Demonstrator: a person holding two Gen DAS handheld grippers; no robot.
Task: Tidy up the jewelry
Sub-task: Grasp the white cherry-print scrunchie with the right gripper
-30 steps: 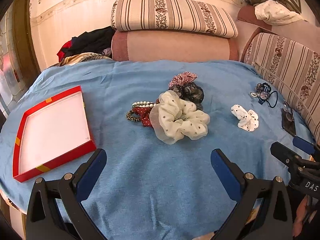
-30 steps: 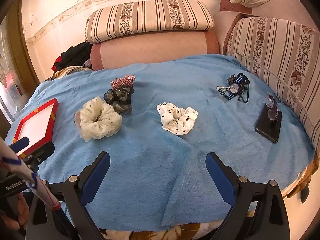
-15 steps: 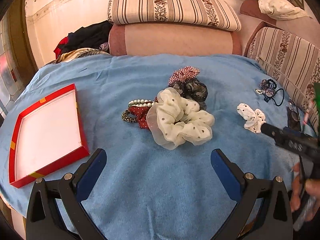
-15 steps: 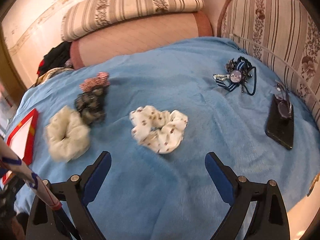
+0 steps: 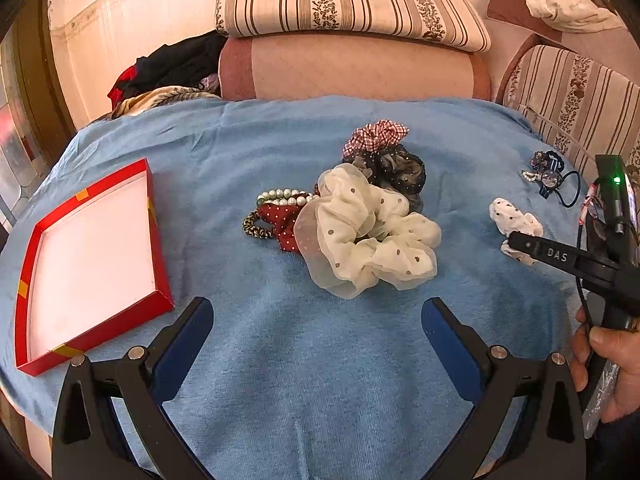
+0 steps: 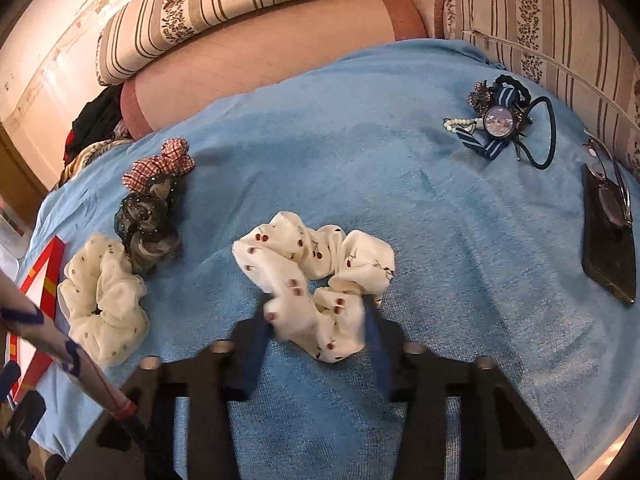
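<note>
Closing on the cherry-print scrunchie (image 6: 316, 280), the right gripper (image 6: 316, 332) reads "DAS"; the left gripper (image 5: 318, 320) gapes empty above the blue cloth (image 5: 320, 380).

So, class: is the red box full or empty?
Empty. The red box shows only its bare pale floor; the scrunchies and bracelets lie beside it on the blue cloth.

I read a home sitting room: striped floral sofa cushions (image 5: 348, 4), heaped clothes (image 5: 176, 64), blue cloth-covered table (image 5: 320, 360).
</note>
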